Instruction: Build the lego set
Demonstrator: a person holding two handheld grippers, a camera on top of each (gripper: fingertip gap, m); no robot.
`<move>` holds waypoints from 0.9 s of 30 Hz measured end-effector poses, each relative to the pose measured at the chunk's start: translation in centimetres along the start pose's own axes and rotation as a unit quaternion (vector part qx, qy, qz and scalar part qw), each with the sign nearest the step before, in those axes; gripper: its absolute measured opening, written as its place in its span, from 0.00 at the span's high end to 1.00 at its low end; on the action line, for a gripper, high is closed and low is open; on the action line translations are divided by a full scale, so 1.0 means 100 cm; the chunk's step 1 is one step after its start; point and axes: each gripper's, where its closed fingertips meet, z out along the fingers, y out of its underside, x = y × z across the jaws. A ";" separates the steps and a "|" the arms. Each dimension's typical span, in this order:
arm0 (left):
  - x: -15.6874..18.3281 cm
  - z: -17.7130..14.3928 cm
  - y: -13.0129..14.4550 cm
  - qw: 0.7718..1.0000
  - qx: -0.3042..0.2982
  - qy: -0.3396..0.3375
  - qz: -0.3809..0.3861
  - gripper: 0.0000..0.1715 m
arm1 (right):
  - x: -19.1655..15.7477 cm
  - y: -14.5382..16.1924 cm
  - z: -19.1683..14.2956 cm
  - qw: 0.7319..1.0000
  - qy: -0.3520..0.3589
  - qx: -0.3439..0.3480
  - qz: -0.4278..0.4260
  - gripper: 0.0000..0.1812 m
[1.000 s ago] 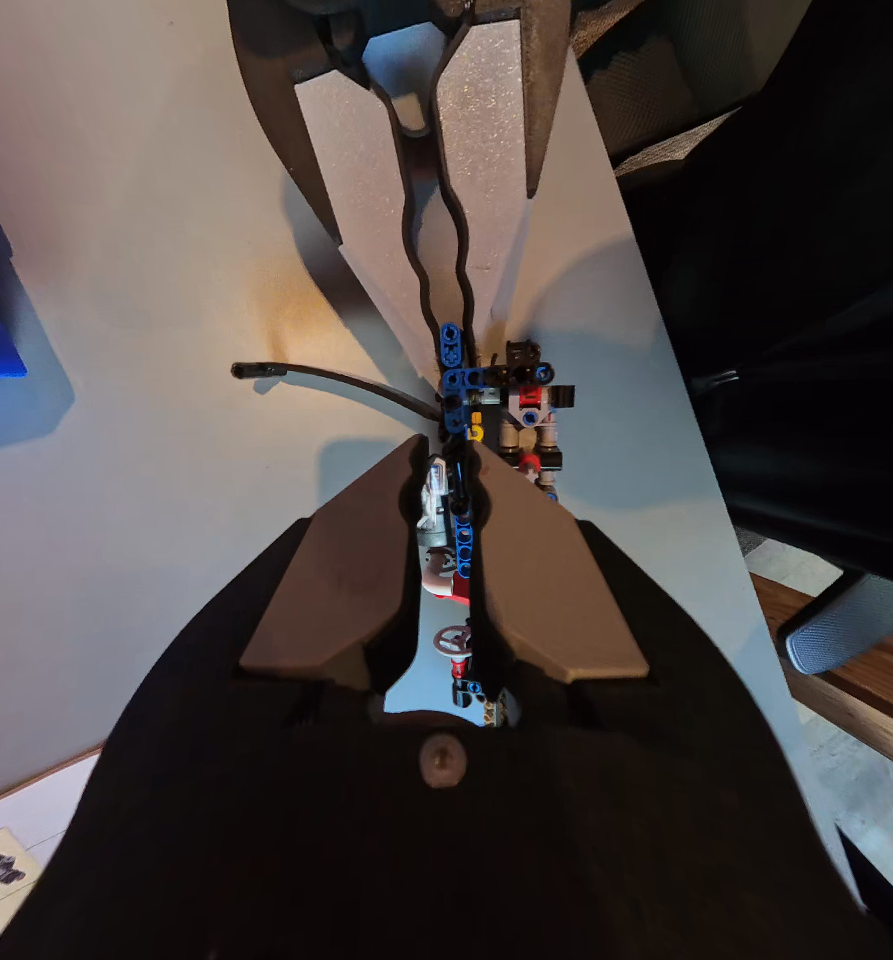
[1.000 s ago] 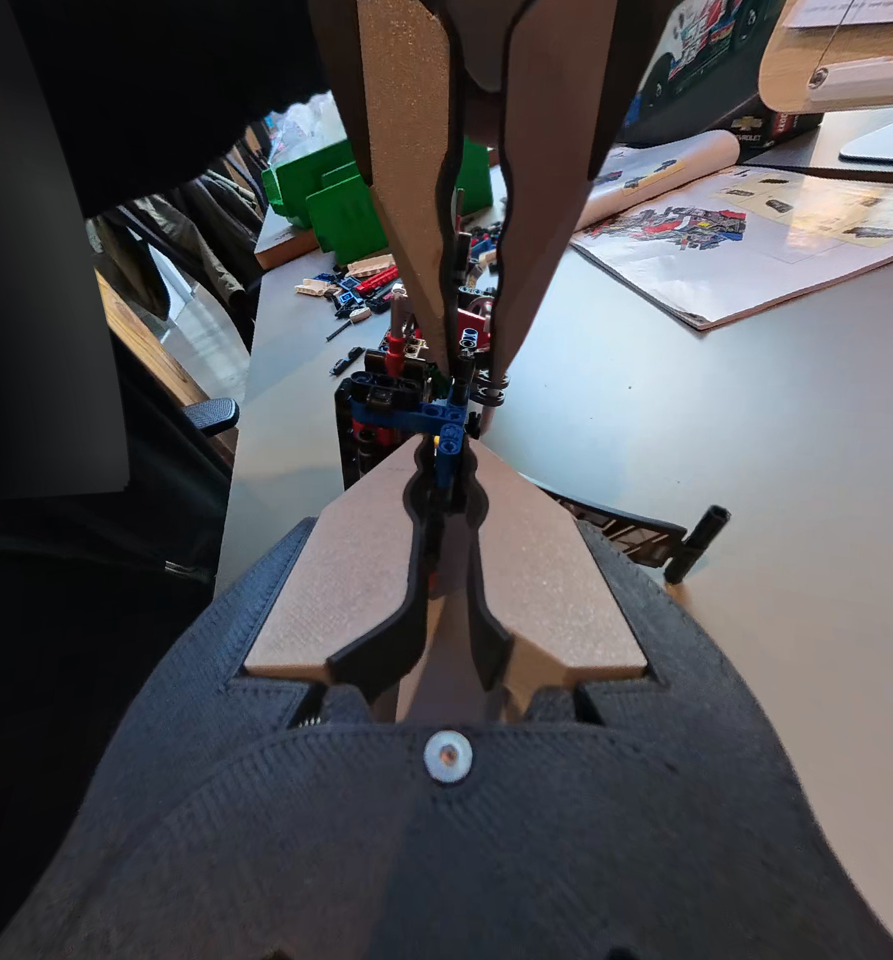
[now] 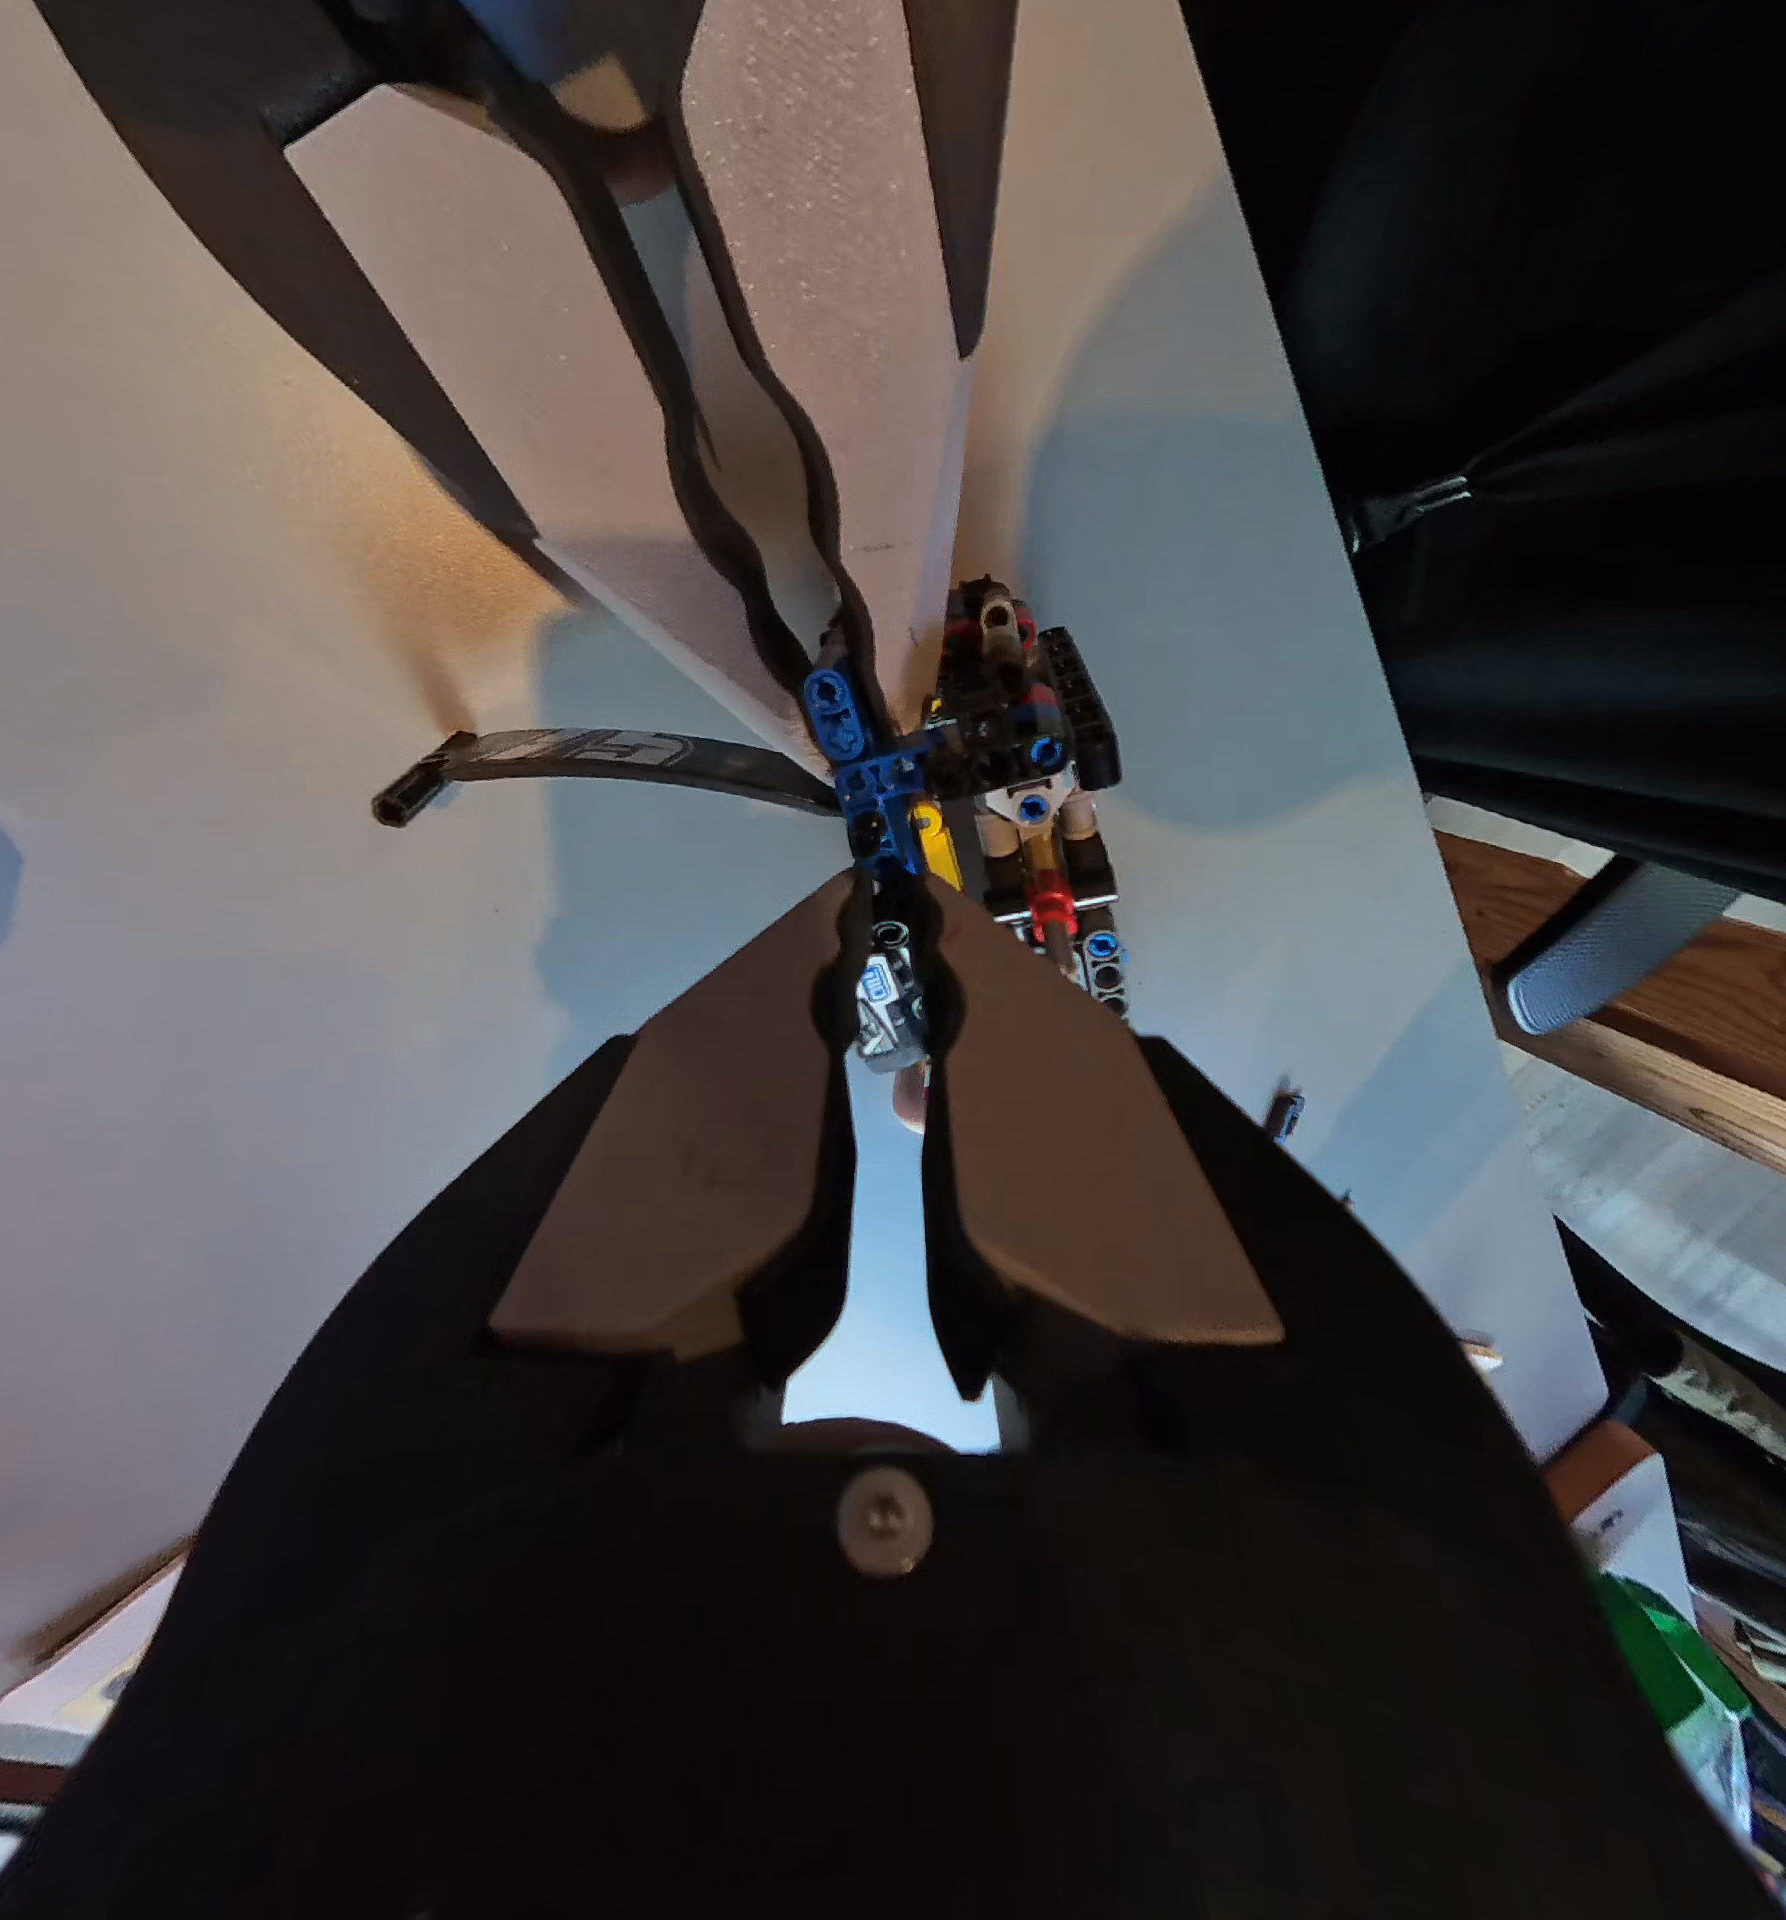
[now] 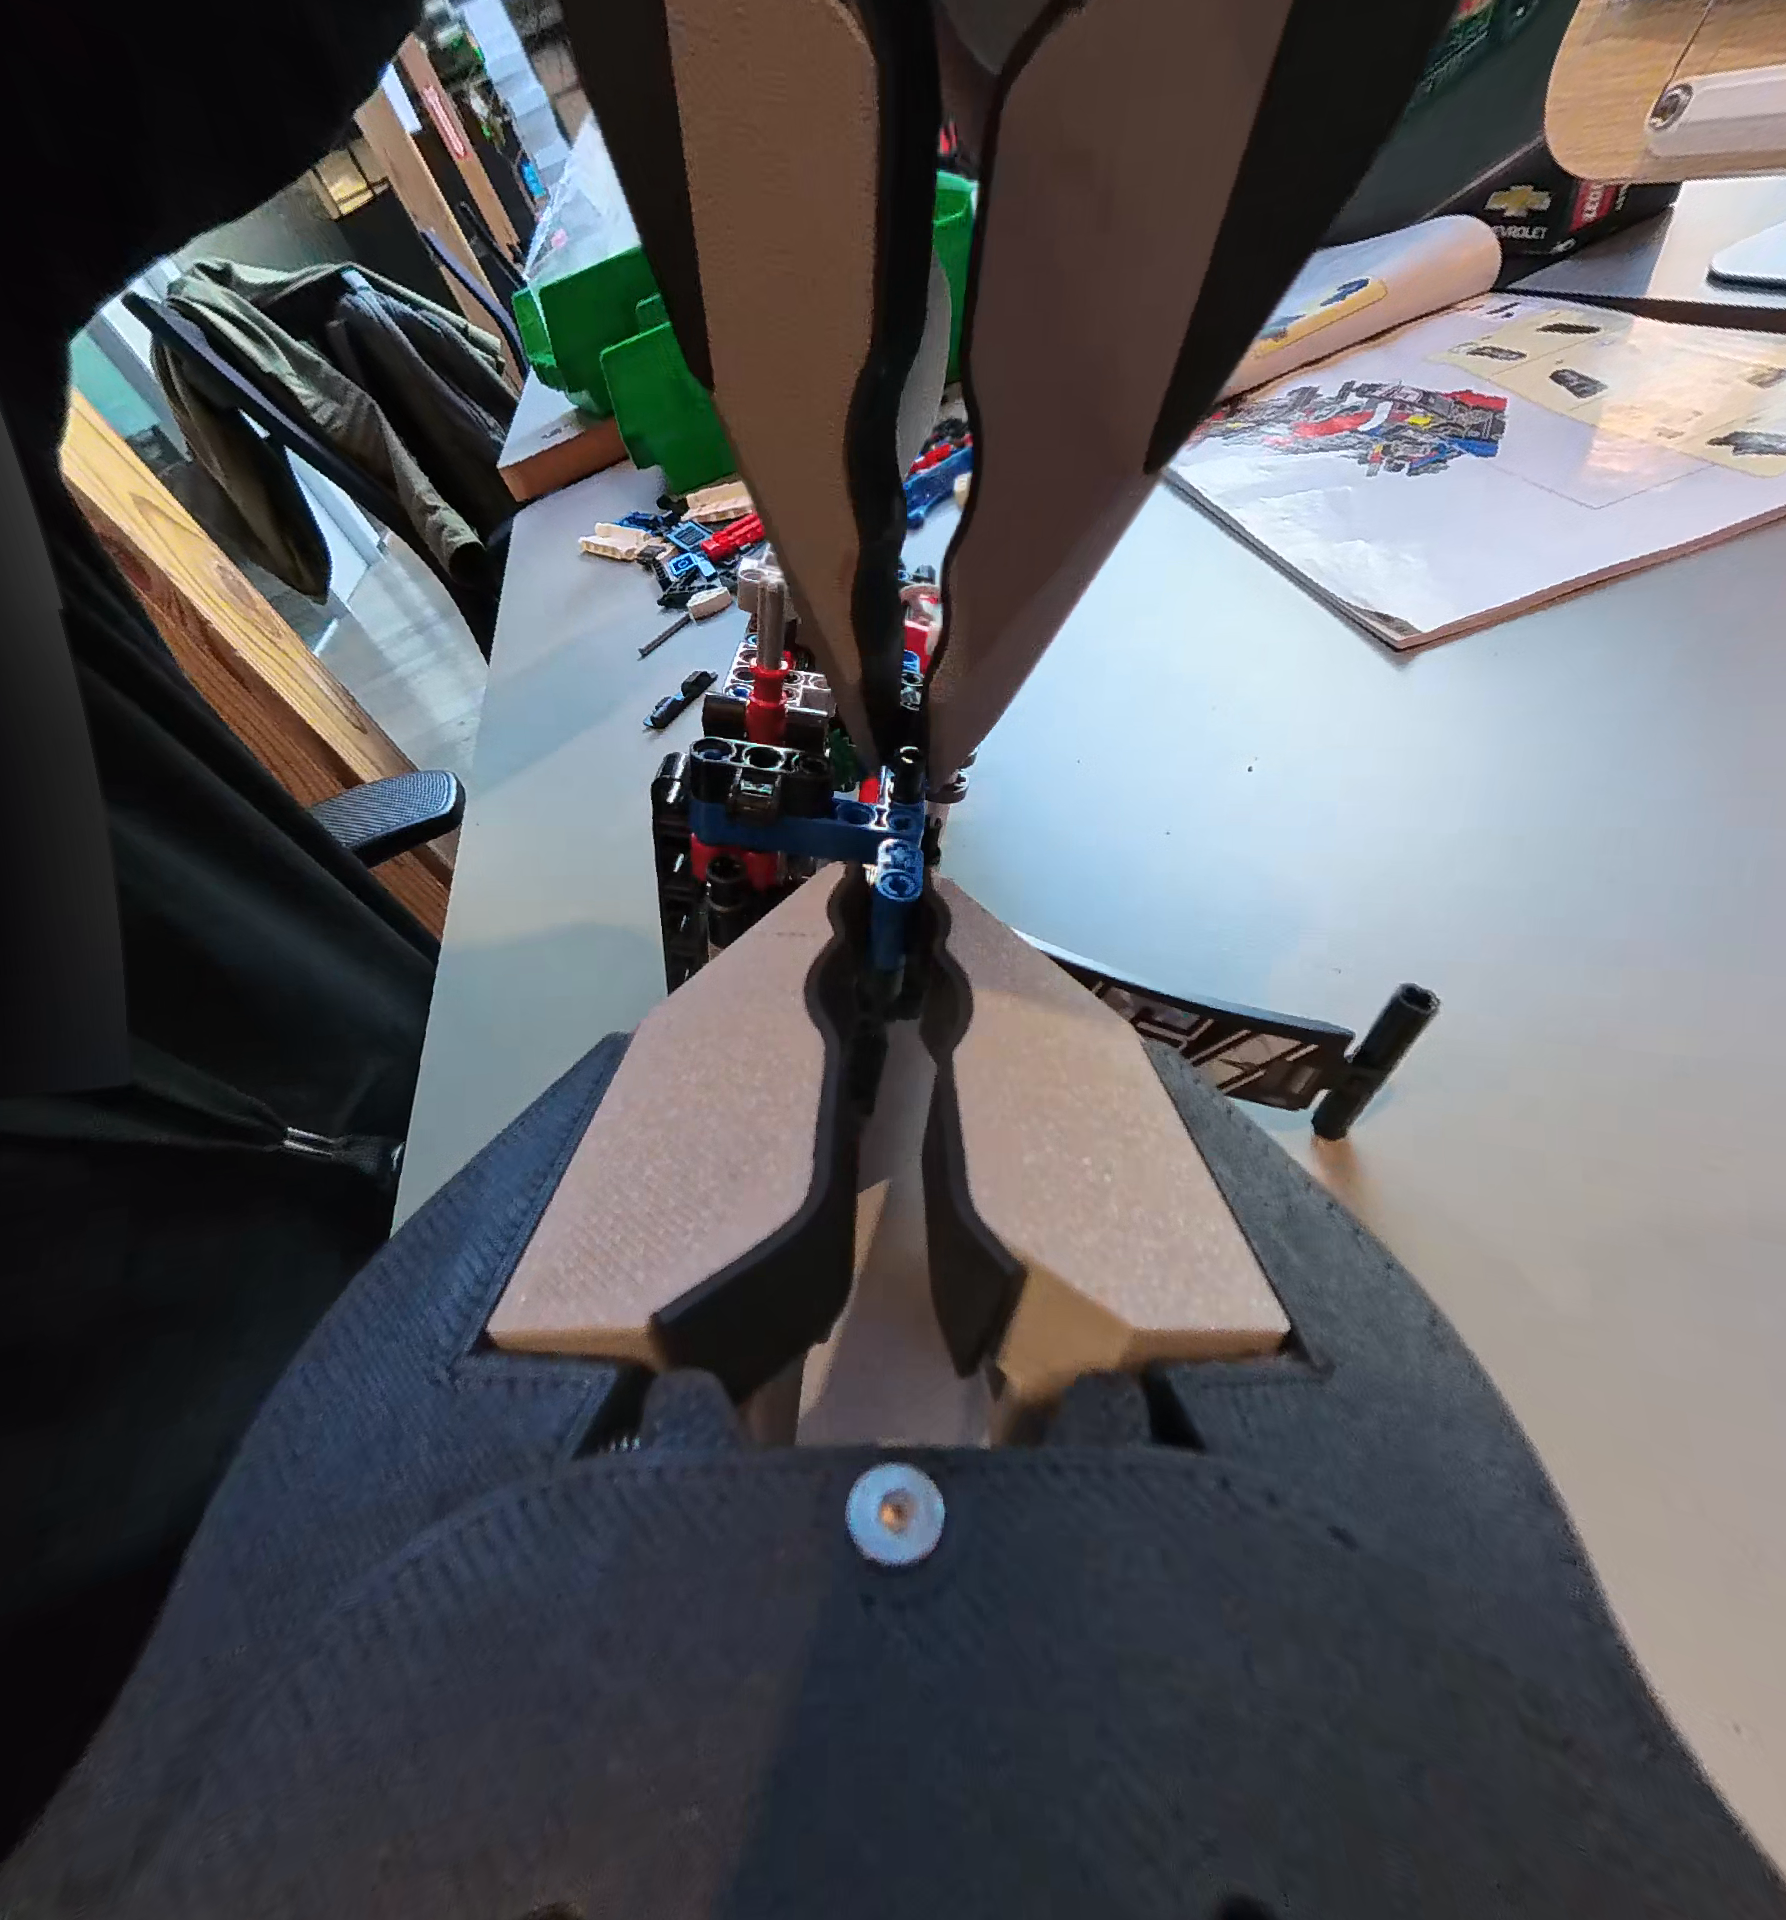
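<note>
Tongs meet tip to tip over the lego model (image 3: 1014,769) on the worktop (image 4: 1388,935): left tongs (image 3: 894,914) and right tongs (image 4: 894,914) each pinch its blue beam (image 4: 894,883), hiding the joint.

The half-built lego assembly (image 4: 764,821) (black, blue, red) stands upright, apparently resting on the table.

A pale grey bench (image 4: 1388,935) carries everything here. The half-built lego model (image 4: 754,790) stands near its left edge, with a long black curved piece (image 4: 1273,1049) lying flat just beside it. Farther back, loose bricks (image 4: 681,540) are scattered in front of green bins (image 4: 598,343). An open instruction booklet (image 4: 1491,457) lies off to the right, a dark box (image 4: 1554,208) behind it.
</note>
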 end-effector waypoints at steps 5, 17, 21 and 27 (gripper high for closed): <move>-0.001 0.002 0.000 0.999 0.007 0.025 -0.019 0.98 | 0.001 0.000 0.000 1.000 -0.008 -0.001 0.012 0.97; -0.004 -0.016 0.047 0.971 0.144 -0.143 -0.128 0.77 | 0.012 -0.018 -0.026 1.000 -0.021 0.005 0.011 0.89; -0.001 -0.002 0.045 0.963 0.171 -0.132 -0.163 0.79 | 0.016 -0.046 -0.026 0.999 -0.044 -0.024 0.003 0.95; 0.001 0.024 0.049 0.968 0.148 -0.089 -0.180 0.87 | 0.014 -0.039 0.001 0.979 -0.060 -0.193 -0.007 0.94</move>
